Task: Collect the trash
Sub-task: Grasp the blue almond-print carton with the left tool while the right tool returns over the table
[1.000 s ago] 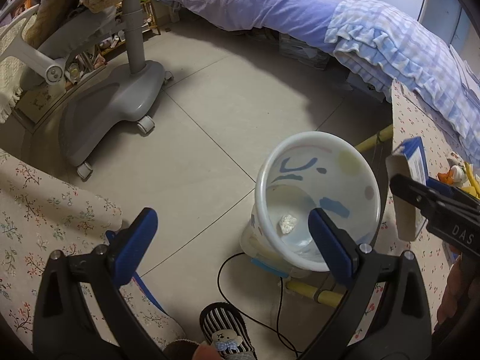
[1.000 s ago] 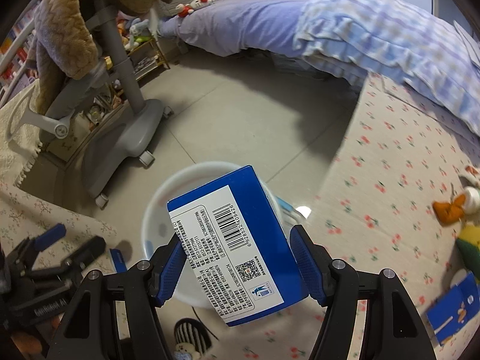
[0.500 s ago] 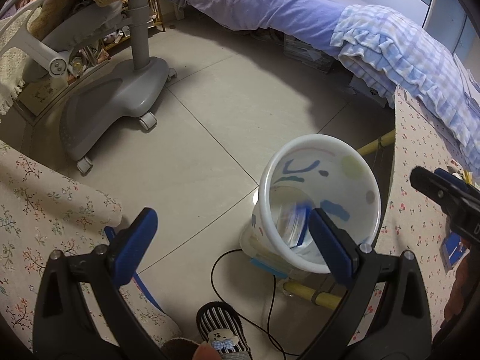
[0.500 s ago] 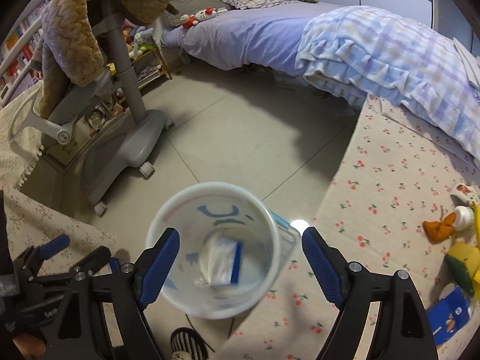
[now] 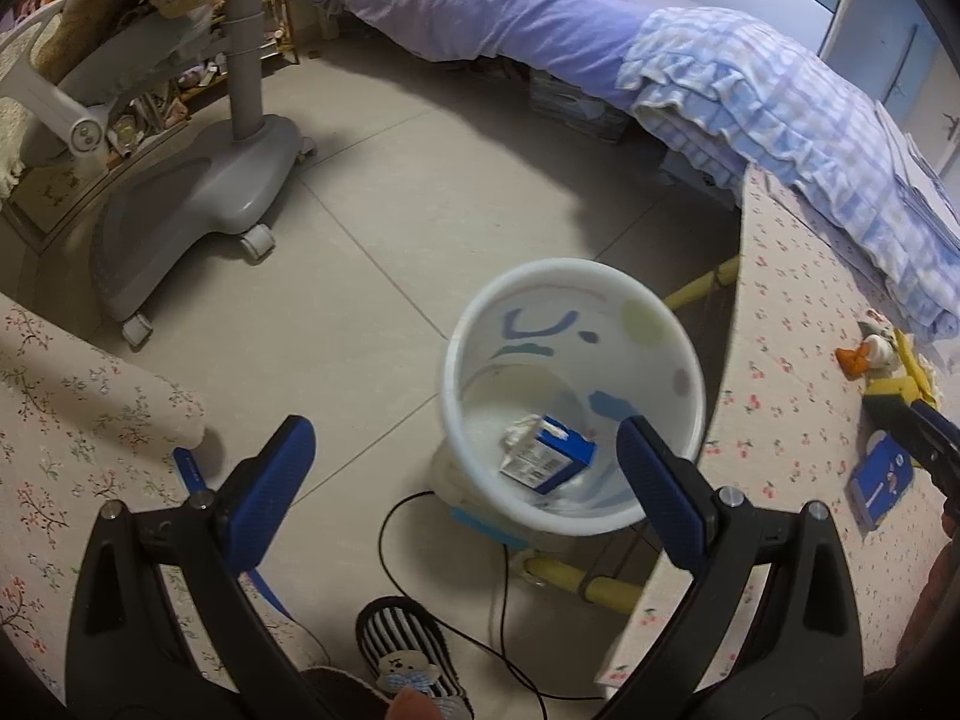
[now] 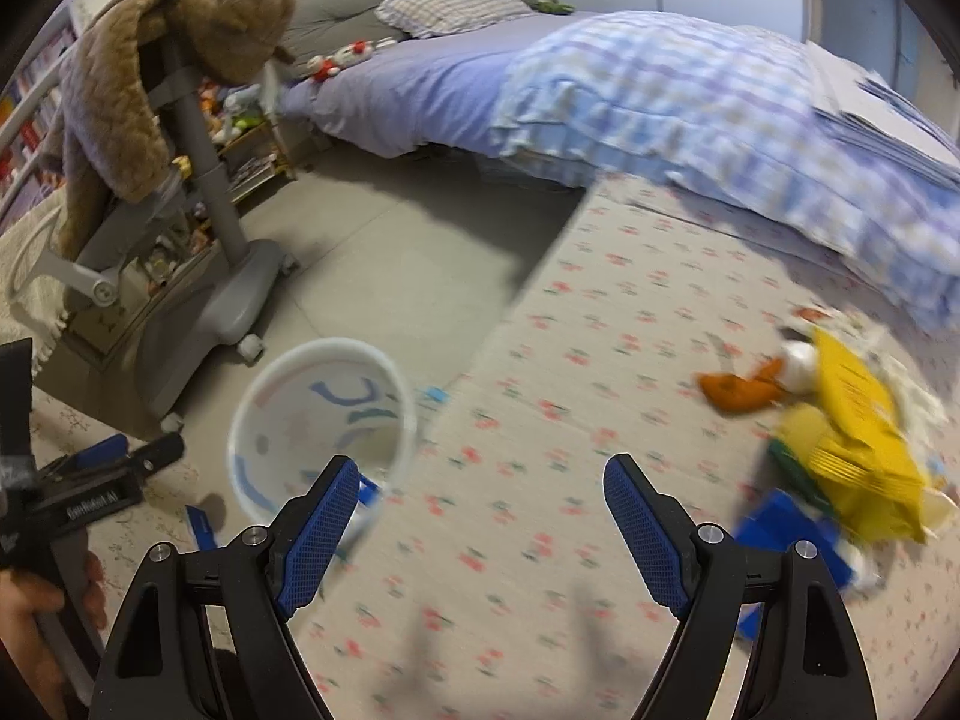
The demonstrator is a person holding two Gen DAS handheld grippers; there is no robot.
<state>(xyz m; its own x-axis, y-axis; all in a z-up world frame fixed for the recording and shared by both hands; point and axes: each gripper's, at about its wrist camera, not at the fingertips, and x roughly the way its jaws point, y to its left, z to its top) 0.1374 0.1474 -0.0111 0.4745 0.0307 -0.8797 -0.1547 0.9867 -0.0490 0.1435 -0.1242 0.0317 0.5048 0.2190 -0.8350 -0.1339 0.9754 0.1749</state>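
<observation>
A white bin with coloured marks stands on the tiled floor beside the floral mat. A blue and white carton lies on the bin's bottom with a crumpled tissue beside it. My left gripper hovers open above the bin's near side, nothing between its fingers. My right gripper is open and empty over the floral mat, with the bin at its left. On the mat to the right lie a yellow packet, a blue carton and an orange and white toy.
A grey wheeled chair base stands on the floor at left. A bed with a blue checked quilt runs along the back. A black cable and a striped slipper lie near the bin. Another floral mat sits at left.
The blue carton left my right gripper and dropped into the bin. The right gripper's jaws widened and it swung right, away from the bin and over the mat. The left gripper barely shifted.
</observation>
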